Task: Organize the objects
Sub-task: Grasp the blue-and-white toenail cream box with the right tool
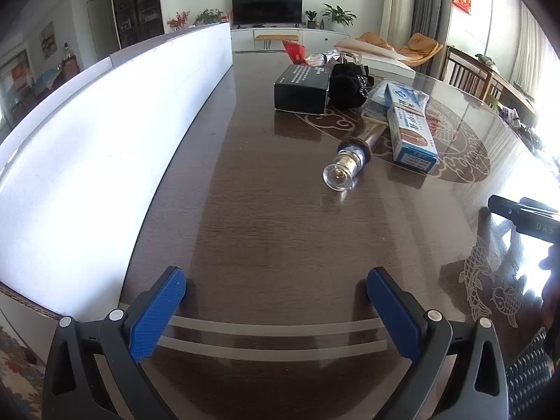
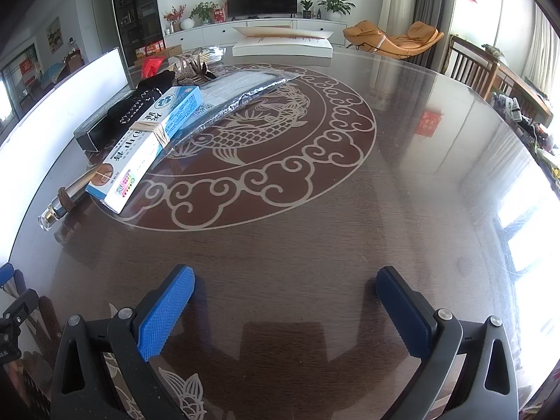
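Bottle (image 1: 353,155) half hidden under blue-and-white box (image 1: 411,133); left gripper (image 1: 276,306) and right gripper (image 2: 285,309) jaws both agape, empty.

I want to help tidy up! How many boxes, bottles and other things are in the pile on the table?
Boxes: 2 (black cardboard box, blue-and-white carton bound by a rubber band)
Bottles: 1 (clear glass bottle lying down)
Black cloth bundles: 1
Clear plastic packets: 1
Total: 5

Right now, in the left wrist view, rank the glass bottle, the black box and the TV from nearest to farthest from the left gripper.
1. Glass bottle, lying mid-table, ahead and right of the left gripper.
2. Black box, farther up the table.
3. TV, against the far wall.
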`<state>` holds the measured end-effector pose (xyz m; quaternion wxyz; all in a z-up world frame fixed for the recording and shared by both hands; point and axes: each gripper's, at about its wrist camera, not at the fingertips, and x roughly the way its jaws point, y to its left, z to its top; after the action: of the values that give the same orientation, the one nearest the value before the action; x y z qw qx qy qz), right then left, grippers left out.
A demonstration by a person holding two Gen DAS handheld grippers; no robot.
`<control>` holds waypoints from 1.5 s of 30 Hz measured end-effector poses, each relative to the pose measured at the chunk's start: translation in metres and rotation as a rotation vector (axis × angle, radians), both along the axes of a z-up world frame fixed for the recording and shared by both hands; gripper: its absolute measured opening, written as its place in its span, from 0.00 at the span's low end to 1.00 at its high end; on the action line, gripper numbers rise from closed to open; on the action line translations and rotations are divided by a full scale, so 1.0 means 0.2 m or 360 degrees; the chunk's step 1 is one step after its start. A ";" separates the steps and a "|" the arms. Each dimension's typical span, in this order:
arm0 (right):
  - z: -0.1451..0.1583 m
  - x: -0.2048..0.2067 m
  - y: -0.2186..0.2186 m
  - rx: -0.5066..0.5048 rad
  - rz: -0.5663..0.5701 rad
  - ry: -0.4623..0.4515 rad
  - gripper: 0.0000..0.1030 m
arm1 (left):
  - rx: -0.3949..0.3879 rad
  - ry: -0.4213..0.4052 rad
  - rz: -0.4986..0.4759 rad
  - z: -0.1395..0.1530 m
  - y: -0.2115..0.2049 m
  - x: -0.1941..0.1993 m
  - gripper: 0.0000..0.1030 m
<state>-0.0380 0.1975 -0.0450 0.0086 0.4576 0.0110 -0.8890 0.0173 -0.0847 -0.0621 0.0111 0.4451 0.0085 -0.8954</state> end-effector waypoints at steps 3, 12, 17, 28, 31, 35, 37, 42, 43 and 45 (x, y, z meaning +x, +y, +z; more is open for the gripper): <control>0.00 -0.01 0.00 -0.0003 0.0012 -0.0008 1.00 | -0.0004 0.0017 0.0010 -0.01 -0.02 0.01 1.00; 0.16 -0.26 -0.24 -0.0215 0.0138 -0.0094 1.00 | -0.0005 0.0029 0.0011 -0.01 -0.01 0.01 1.00; 0.18 -0.49 -0.47 -0.0227 0.0159 -0.0118 0.98 | -0.0005 0.0038 0.0011 -0.01 -0.01 0.01 1.00; 0.13 -0.41 -0.47 -0.0118 0.0268 -0.0193 0.44 | -0.0005 0.0049 0.0011 -0.01 -0.01 0.01 1.00; 0.11 -0.25 -0.33 -0.0106 0.0257 -0.0212 0.44 | -0.0004 0.0054 0.0010 -0.01 -0.01 0.01 1.00; 0.10 -0.07 -0.11 -0.0122 0.0151 -0.0185 0.44 | -0.0003 0.0055 0.0011 -0.01 -0.01 0.01 1.00; 0.10 -0.02 -0.03 -0.0137 0.0116 -0.0153 0.46 | -0.0003 0.0052 0.0012 -0.01 -0.01 0.01 1.00; 0.04 -0.02 -0.02 -0.0007 0.0136 -0.0075 0.84 | -0.0007 0.0040 0.0011 -0.02 0.00 0.00 1.00; 0.03 -0.03 -0.02 0.0004 0.0150 -0.0043 0.85 | -0.0008 0.0026 0.0008 -0.01 0.00 -0.01 1.00; 0.01 -0.03 -0.02 -0.0014 0.0158 -0.0002 0.96 | 0.0001 -0.0020 -0.0019 -0.01 0.00 -0.03 1.00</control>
<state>-0.0436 0.1930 -0.0421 0.0549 0.4571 0.0298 -0.8872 0.0115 -0.0844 -0.0639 0.0055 0.4509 0.0060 -0.8925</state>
